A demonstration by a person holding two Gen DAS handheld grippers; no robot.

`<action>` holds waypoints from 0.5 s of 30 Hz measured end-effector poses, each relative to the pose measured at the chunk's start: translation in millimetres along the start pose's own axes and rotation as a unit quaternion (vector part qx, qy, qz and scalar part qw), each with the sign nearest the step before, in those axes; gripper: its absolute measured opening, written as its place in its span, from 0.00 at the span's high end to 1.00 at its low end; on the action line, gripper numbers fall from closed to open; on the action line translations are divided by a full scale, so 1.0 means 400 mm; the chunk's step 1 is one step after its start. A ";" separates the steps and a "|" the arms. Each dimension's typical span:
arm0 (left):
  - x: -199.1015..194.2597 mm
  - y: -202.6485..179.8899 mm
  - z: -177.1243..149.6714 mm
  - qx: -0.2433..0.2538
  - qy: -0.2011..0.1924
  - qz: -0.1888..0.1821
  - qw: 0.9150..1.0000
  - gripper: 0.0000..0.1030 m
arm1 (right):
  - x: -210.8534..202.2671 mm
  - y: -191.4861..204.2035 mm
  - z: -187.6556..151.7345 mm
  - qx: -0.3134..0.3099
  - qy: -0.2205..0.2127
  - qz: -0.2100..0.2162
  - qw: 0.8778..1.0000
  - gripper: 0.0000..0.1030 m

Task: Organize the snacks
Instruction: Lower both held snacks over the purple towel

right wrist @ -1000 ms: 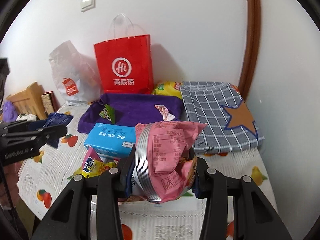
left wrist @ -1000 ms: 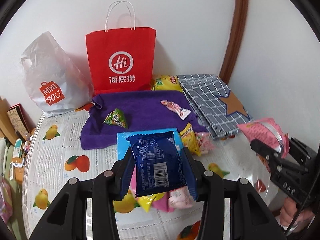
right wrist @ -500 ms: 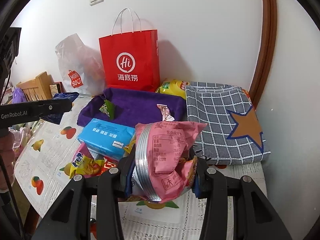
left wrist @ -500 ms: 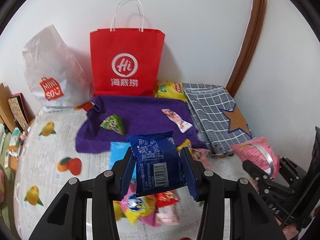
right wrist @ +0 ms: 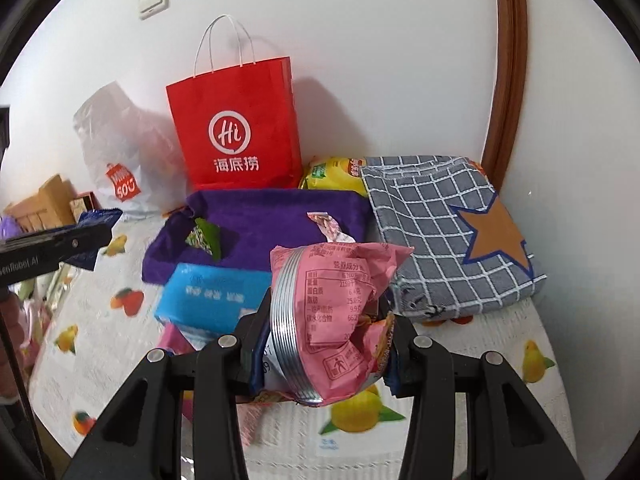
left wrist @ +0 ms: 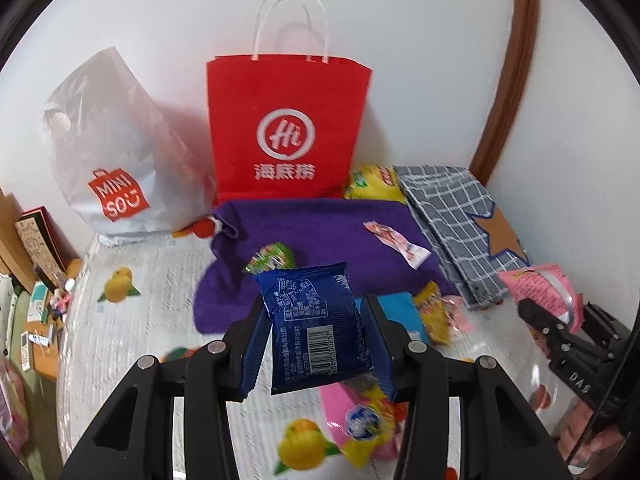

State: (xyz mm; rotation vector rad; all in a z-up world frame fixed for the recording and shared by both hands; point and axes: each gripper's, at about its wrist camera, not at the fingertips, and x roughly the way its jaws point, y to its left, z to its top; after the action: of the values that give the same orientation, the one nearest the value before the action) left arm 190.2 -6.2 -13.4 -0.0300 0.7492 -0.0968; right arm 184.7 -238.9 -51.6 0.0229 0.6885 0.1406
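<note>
2 tongs tilt down over the fruit-print tablecloth (left wrist: 120, 320), each clamped on a packet. left gripper (left wrist: 318, 334) pinches the dark blue snack packet (left wrist: 316, 328) upright, barcode facing back. right gripper (right wrist: 326, 328) squeezes the pink snack bag (right wrist: 336, 312). at 12 o'clock lies the purple towel (left wrist: 320, 232), the red paper bag (left wrist: 286, 128) behind it; the checked cloth (right wrist: 448, 236) sits at 2 o'clock.
</note>
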 end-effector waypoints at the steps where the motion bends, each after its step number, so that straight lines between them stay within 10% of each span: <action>1: 0.008 0.009 0.006 -0.002 -0.002 0.000 1.000 0.57 | 0.009 0.009 0.014 -0.005 -0.002 -0.002 1.000 0.57; 15: 0.202 0.068 0.113 -0.007 0.012 0.005 1.000 0.57 | 0.224 0.039 0.186 -0.010 -0.011 0.020 1.000 0.57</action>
State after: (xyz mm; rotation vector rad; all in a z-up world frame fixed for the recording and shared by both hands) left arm 281.7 12.6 -36.9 -0.0392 0.7731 -0.0827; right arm 298.5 -209.3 -49.6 0.0183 0.6647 0.1859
